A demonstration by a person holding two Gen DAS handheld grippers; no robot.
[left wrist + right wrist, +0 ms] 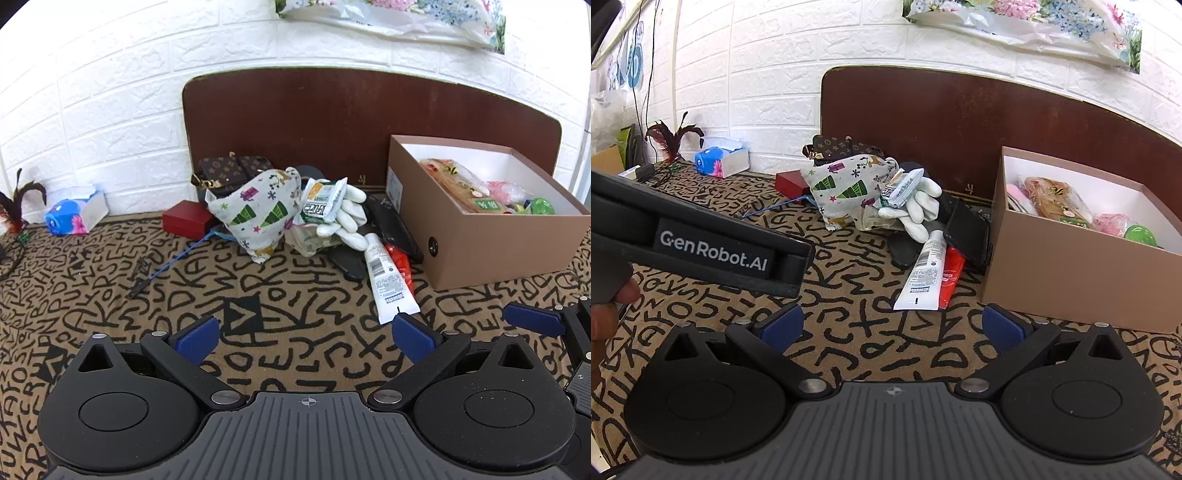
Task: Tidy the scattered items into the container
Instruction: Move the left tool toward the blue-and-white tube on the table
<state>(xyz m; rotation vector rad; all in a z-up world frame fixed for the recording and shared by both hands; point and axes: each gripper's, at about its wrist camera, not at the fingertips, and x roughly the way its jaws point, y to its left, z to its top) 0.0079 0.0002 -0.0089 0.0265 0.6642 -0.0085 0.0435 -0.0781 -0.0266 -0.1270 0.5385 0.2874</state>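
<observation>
A brown cardboard box (476, 243) stands at the right with several packets inside; it also shows in the right wrist view (1071, 273). A pile lies left of it: a white tube (388, 280) (923, 273), a red packet (400, 267) (951, 273), a white glove (347, 218) (916, 210), a snack packet (323, 201) (901, 188), a patterned cloth pouch (258, 212) (846, 184), a red box (186, 221) (790, 184) and a brown monogram wallet (229, 170) (834, 147). My left gripper (306, 338) is open and empty, short of the tube. My right gripper (892, 328) is open and empty.
A patterned tan cloth (110, 295) covers the table. A dark brown board (369, 118) leans on the white brick wall. A blue tissue pack (74, 216) and feathers (22, 206) lie at the far left. The left gripper's body (701, 247) crosses the right wrist view.
</observation>
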